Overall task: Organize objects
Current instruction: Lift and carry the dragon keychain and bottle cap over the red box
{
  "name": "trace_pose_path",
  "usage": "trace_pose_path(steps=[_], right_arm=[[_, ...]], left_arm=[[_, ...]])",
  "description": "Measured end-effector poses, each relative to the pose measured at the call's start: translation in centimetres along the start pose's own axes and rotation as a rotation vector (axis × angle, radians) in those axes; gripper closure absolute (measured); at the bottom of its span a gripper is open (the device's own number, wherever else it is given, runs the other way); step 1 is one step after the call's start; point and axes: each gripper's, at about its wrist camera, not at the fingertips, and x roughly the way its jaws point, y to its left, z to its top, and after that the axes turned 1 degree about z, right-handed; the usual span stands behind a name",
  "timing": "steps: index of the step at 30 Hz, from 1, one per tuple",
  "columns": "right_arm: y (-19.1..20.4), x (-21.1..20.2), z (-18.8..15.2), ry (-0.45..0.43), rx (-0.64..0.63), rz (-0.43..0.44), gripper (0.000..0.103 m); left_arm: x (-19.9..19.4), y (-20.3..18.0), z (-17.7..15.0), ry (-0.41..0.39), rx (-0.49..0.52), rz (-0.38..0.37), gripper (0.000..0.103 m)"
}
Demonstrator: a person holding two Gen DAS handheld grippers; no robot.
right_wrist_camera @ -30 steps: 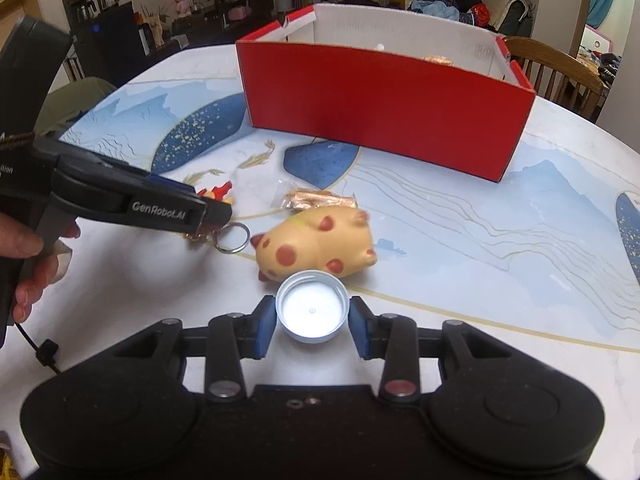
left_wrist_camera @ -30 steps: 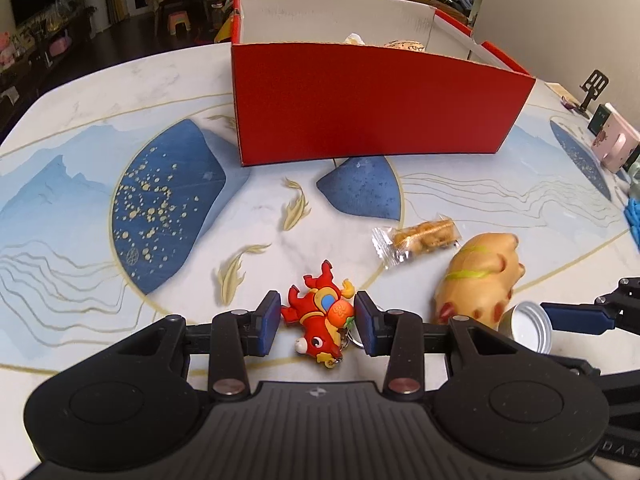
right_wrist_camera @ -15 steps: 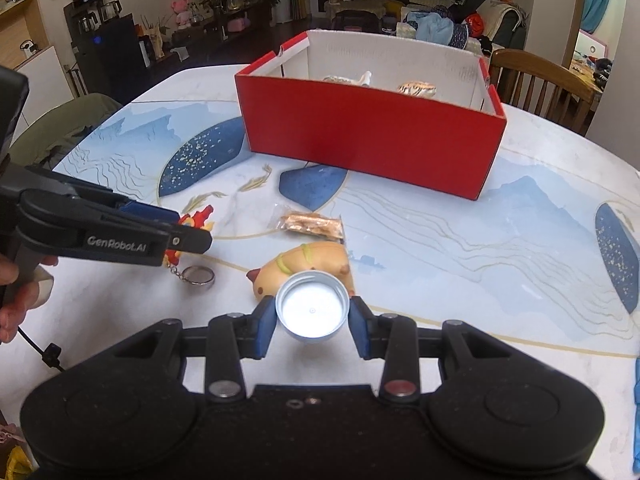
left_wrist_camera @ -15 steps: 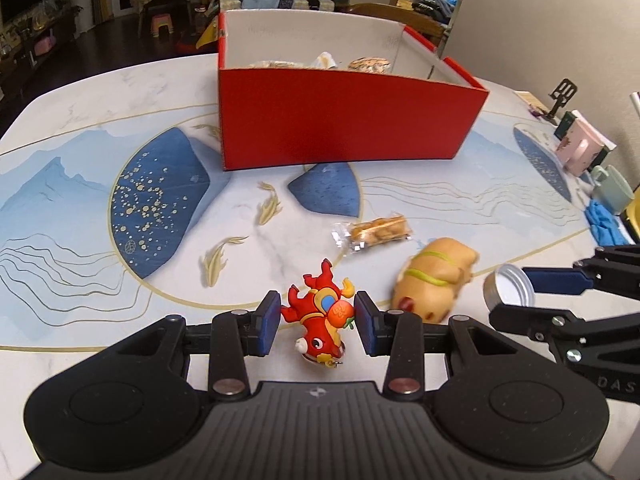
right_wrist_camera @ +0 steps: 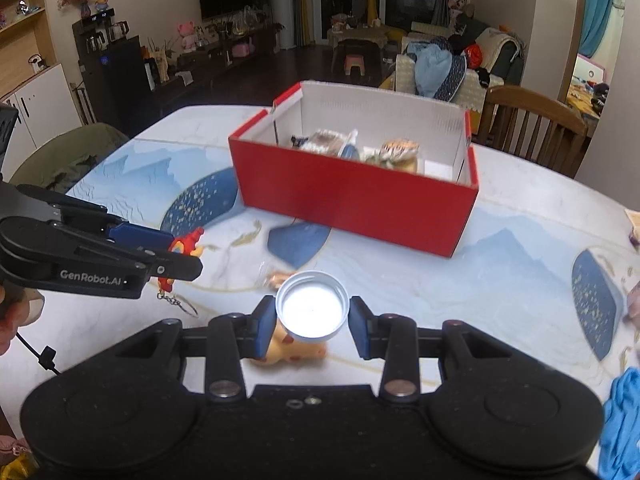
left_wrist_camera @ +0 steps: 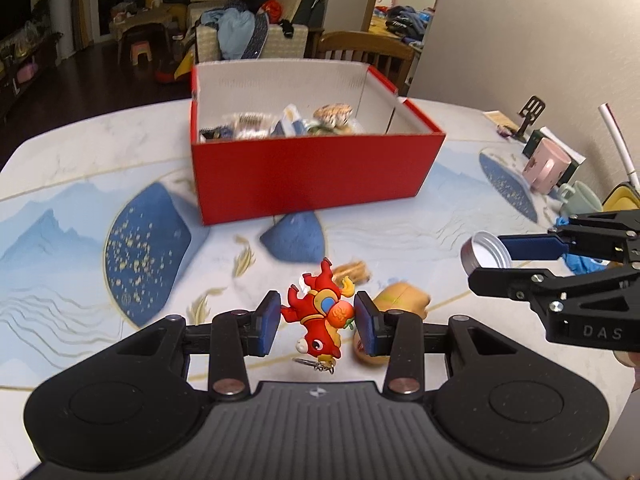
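Left gripper [left_wrist_camera: 316, 322] is closed partway on a red cartoon keychain [left_wrist_camera: 320, 314], both blue pads pressed against the figure's sides, its ring and chain dangling free underneath. Right gripper [right_wrist_camera: 312, 320] is likewise closed partway on a round metal lid [right_wrist_camera: 311, 305], clamped across its width with the hollow white inside facing the camera. Both items hang clear above the table [left_wrist_camera: 80, 184]; judged from this, the step in hand is carrying them to the red box [left_wrist_camera: 312, 176], which stands open-topped ahead and already holds several wrapped snacks.

Gripping the lid by its rim keeps it steady; the side-on hold on the keychain leaves the chain loose, a likely snag on the box wall.

Remaining on the table below the grippers: a yellow spotted toy pig [right_wrist_camera: 296, 350] and a wrapped snack [left_wrist_camera: 354, 270], just beside each other.
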Motion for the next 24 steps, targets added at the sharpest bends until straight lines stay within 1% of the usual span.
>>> trace_pose_path(steps=[6, 13, 24], right_arm=[[-0.7, -0.7, 1.9, -0.040, -0.027, -0.006, 0.065], [-2.0, -0.9, 4.8, -0.080, -0.037, -0.004, 0.065], [-4.1, 0.3, 9.0, -0.121, -0.072, -0.026, 0.065]], left_arm=[[-0.8, -0.2, 2.1, -0.032, 0.026, 0.000, 0.064], [-1.4, 0.1, 5.8, -0.082, 0.048, 0.011, 0.064], [-0.9, 0.4, 11.1, -0.130, 0.086, 0.035, 0.064]])
